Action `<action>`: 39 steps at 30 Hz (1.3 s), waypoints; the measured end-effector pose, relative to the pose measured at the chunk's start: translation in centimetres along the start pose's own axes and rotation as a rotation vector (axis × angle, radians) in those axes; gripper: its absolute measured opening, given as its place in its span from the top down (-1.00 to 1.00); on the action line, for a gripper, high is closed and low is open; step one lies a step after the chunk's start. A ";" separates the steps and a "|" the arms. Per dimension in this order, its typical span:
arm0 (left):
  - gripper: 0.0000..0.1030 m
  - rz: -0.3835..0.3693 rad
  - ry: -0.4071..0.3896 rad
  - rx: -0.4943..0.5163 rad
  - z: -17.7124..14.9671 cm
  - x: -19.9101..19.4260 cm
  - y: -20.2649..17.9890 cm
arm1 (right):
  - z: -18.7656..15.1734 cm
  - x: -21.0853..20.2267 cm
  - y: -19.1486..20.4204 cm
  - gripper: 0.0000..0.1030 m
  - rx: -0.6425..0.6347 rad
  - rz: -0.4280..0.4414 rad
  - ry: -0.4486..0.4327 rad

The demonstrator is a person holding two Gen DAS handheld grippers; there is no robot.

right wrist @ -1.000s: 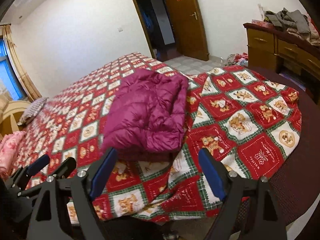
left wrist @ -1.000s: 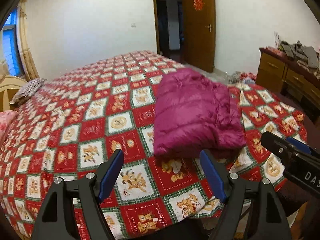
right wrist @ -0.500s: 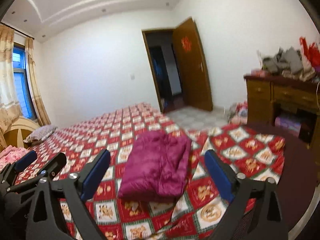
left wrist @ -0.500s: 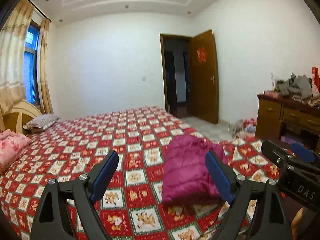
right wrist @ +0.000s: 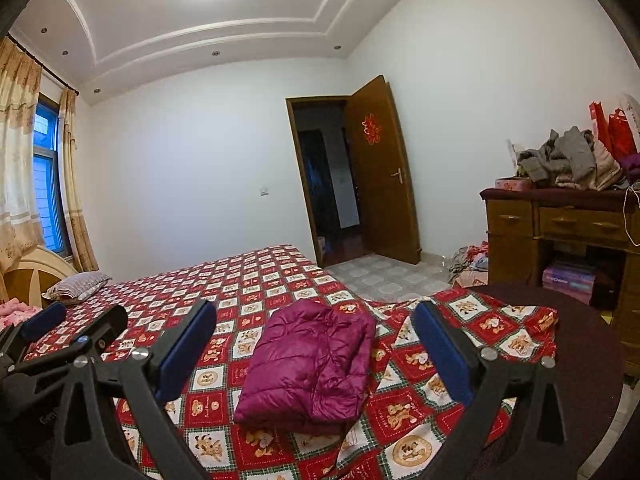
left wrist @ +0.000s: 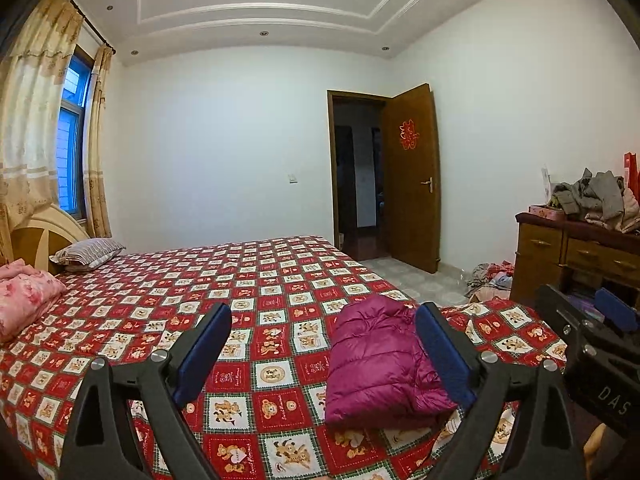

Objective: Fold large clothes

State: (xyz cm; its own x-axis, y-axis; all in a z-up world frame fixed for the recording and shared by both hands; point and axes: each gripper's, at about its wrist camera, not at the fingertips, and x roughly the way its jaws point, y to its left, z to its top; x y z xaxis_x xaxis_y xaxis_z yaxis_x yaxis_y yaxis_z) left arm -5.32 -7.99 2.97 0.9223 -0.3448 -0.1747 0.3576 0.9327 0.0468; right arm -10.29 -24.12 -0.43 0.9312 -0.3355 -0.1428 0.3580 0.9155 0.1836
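The magenta jacket (right wrist: 308, 364) lies folded ahead of both claws — left gripper (left wrist: 324, 354) and right gripper (right wrist: 316, 352) opening, empty; folding looks finished.

A wide bed (left wrist: 248, 280) covered by a red, white and green checked bedspread printed with cartoon bears filled the lower half of both views. A folded magenta quilted down jacket (left wrist: 380, 364) lay on it at lower centre, near the foot end. At the far left, by the wooden headboard, rested a striped grey pillow (left wrist: 88, 250), and below it, at the left edge of the left wrist view, a pink floral folded quilt (left wrist: 24, 300).
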 end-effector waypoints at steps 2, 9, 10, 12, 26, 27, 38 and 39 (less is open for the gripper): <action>-0.83 0.002 -0.001 0.001 0.0 -0.1 0.0 | -0.1 -0.2 -0.1 -0.97 0.002 0.001 0.001; -0.84 0.010 -0.009 0.016 -0.1 -0.3 -0.4 | 0.0 -0.4 -0.1 -0.97 0.000 -0.002 -0.001; -0.84 0.010 -0.010 0.016 -0.1 -0.3 -0.4 | -0.1 -0.4 -0.1 -0.97 0.000 -0.002 -0.002; -0.84 0.011 -0.009 0.014 -0.1 -0.3 -0.4 | -0.1 -0.5 0.0 -0.97 -0.001 -0.002 -0.001; -0.85 0.016 -0.006 0.011 -0.1 -0.3 -0.1 | -0.2 -0.4 -0.2 -0.97 -0.001 -0.004 -0.002; -0.85 0.018 -0.006 0.011 -0.1 -0.3 -0.1 | -0.2 -0.4 -0.2 -0.97 0.000 -0.005 -0.001; -0.85 0.022 -0.001 0.009 -0.1 0.0 -0.1 | -0.2 -0.4 -0.2 -0.97 -0.002 -0.004 -0.001; -0.85 0.023 -0.001 0.009 -0.1 0.0 -0.1 | -0.2 -0.4 -0.2 -0.97 -0.002 -0.005 -0.001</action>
State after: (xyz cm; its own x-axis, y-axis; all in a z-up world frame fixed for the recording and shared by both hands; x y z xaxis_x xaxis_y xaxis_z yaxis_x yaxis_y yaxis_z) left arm -5.36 -8.09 2.84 0.9304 -0.3233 -0.1729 0.3376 0.9394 0.0599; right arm -10.72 -24.11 -0.58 0.9293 -0.3406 -0.1429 0.3629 0.9141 0.1810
